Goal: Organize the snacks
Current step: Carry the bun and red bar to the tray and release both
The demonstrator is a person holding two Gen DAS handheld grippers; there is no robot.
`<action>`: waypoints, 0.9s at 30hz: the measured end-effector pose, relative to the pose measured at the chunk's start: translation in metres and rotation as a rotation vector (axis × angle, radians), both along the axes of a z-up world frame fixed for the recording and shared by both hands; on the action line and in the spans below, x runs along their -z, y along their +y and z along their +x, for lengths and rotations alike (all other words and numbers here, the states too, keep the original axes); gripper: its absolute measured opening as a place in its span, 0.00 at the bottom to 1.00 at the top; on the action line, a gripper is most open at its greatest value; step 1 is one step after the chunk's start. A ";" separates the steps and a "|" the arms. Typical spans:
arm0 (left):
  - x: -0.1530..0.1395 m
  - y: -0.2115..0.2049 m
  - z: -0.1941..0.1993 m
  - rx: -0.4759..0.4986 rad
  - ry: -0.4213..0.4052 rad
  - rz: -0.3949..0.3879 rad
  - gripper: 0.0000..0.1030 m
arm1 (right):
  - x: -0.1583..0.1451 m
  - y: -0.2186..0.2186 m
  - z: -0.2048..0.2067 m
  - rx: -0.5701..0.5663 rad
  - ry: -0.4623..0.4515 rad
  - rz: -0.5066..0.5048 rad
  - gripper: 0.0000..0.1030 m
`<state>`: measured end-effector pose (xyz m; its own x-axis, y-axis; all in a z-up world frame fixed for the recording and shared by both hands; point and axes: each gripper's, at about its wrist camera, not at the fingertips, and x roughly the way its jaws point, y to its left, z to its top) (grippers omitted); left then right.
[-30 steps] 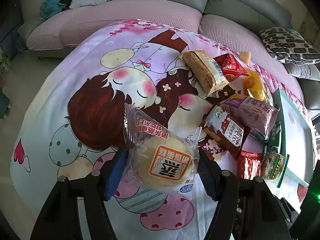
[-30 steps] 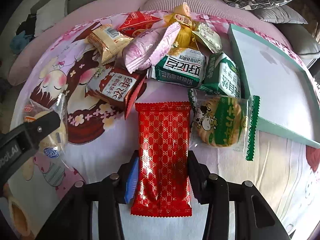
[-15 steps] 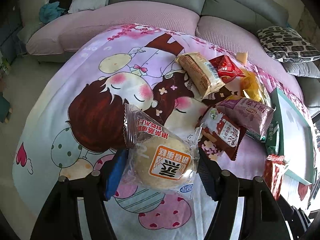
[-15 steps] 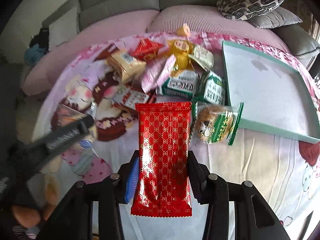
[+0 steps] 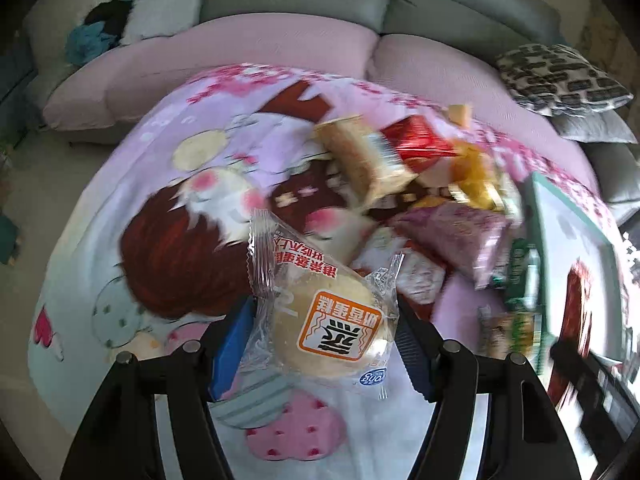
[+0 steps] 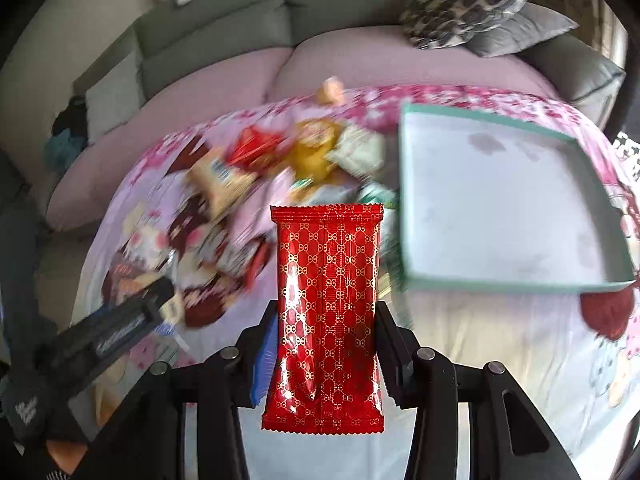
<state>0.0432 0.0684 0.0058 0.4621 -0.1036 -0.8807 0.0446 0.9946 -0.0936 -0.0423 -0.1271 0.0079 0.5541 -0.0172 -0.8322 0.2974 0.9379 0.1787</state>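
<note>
Grippers both carry snacks above the cartoon-print blanket (image 5: 132, 208). Our left gripper (image 5: 324, 332) pinches a round bun in a clear wrapper (image 5: 326, 326) between its two fingers, the orange label facing the camera. Our right gripper (image 6: 326, 350) is clamped on a red gold-patterned packet (image 6: 328, 312), held upright — its top edge stands level with the near corner of the teal-rimmed tray (image 6: 516, 284). The tray lies on the blanket to the right; we see nothing inside it. A heap of other snack packets (image 6: 280, 164) sits just left of the tray, blurred. In the right wrist view, the left gripper (image 6: 120, 328) shows at lower left — well apart from the tray.
</note>
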 end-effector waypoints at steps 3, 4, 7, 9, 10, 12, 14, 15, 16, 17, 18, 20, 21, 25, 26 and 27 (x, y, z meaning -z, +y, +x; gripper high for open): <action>-0.013 -0.018 0.007 0.038 -0.015 -0.029 0.68 | -0.009 -0.035 0.005 0.095 -0.019 -0.032 0.46; -0.018 -0.024 0.009 0.050 -0.022 -0.036 0.68 | -0.011 -0.047 0.006 0.124 -0.027 -0.038 0.46; -0.035 -0.049 0.018 0.103 -0.046 -0.072 0.68 | -0.015 -0.079 0.010 0.192 -0.040 -0.039 0.46; -0.044 -0.071 0.023 0.153 -0.056 -0.094 0.68 | -0.015 -0.098 0.014 0.229 -0.046 -0.035 0.46; -0.048 -0.082 0.025 0.178 -0.062 -0.100 0.68 | -0.015 -0.109 0.017 0.251 -0.045 -0.035 0.46; -0.057 -0.109 0.030 0.236 -0.077 -0.104 0.68 | -0.015 -0.126 0.022 0.285 -0.046 -0.037 0.46; -0.061 -0.135 0.034 0.296 -0.081 -0.109 0.68 | -0.014 -0.142 0.026 0.306 -0.051 -0.033 0.46; -0.062 -0.150 0.037 0.324 -0.081 -0.108 0.68 | -0.014 -0.152 0.028 0.317 -0.054 -0.031 0.46; -0.062 -0.162 0.039 0.347 -0.080 -0.102 0.68 | -0.012 -0.163 0.030 0.329 -0.054 -0.031 0.46; -0.060 -0.175 0.043 0.368 -0.075 -0.093 0.68 | -0.010 -0.171 0.031 0.339 -0.054 -0.033 0.46; -0.059 -0.188 0.046 0.389 -0.069 -0.085 0.68 | -0.008 -0.179 0.033 0.352 -0.053 -0.035 0.46; -0.053 -0.211 0.050 0.417 -0.053 -0.075 0.68 | -0.001 -0.194 0.036 0.381 -0.045 -0.038 0.46; -0.050 -0.220 0.053 0.423 -0.051 -0.074 0.68 | 0.001 -0.201 0.036 0.393 -0.044 -0.040 0.46; -0.030 -0.257 0.061 0.444 -0.031 -0.039 0.68 | 0.017 -0.231 0.036 0.445 -0.025 -0.059 0.46; -0.021 -0.268 0.065 0.451 -0.020 -0.027 0.68 | 0.022 -0.236 0.036 0.451 -0.023 -0.061 0.46; -0.017 -0.274 0.068 0.454 -0.012 -0.019 0.68 | 0.025 -0.240 0.037 0.454 -0.021 -0.061 0.46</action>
